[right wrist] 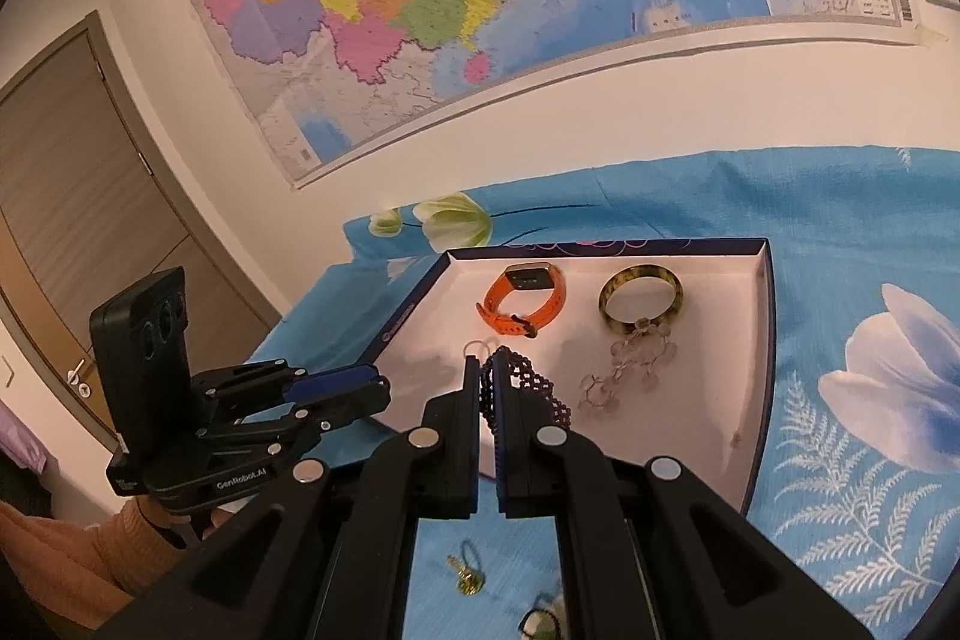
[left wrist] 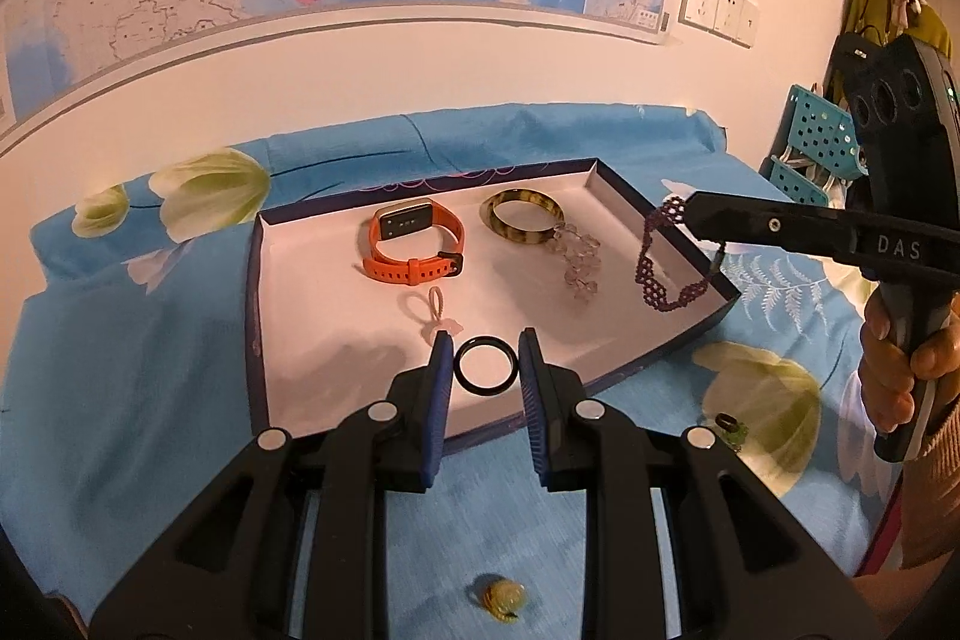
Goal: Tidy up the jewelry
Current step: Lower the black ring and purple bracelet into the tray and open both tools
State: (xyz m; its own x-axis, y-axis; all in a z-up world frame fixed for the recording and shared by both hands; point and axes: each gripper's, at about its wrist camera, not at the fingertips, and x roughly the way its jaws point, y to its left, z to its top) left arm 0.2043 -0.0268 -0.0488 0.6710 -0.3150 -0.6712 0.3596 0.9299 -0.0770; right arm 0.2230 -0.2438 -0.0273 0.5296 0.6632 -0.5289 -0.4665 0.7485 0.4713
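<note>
Left tool (left wrist: pixel 483 361) tilts downward over the near edge of the box (left wrist: pixel 255 292), jaws narrowed onto a black ring (left wrist: pixel 484 366). The ring stands on edge between the blue pads (left wrist: pixel 441 370), its open face toward the camera, both pads touching its rim. In the right wrist view this tool (right wrist: pixel 378 385) sits at the left, pointing right toward the box (right wrist: pixel 765 340), with a sleeve (right wrist: pixel 90 544) beneath it.

Inside the box, left to right: an orange watch (left wrist: pixel 414 244) lying on its side with the screen toward the wall; a small pale loop charm (left wrist: pixel 435 316) in front of it; a mottled yellow-brown bangle (left wrist: pixel 523 214) lying flat; a clear bead bracelet (left wrist: pixel 576 262) trailing from the bangle toward the near edge.

Right tool (left wrist: pixel 690 211) enters from the right, angled slightly downward, held by a hand (left wrist: pixel 900 358) on the grip. Its jaws are fully closed on a purple bead bracelet (left wrist: pixel 660 268), pinched at one end. The bracelet hangs down in a loop over the right part of the box, long axis roughly vertical. In the right wrist view the beads (right wrist: pixel 528 382) drape rightward off the closed tool (right wrist: pixel 487 370).

On the blue flowered cloth (left wrist: pixel 120 400) outside the box: a yellow piece (left wrist: pixel 504 597) nearest the camera and a green-brown ring (left wrist: pixel 729 427) to the right.
</note>
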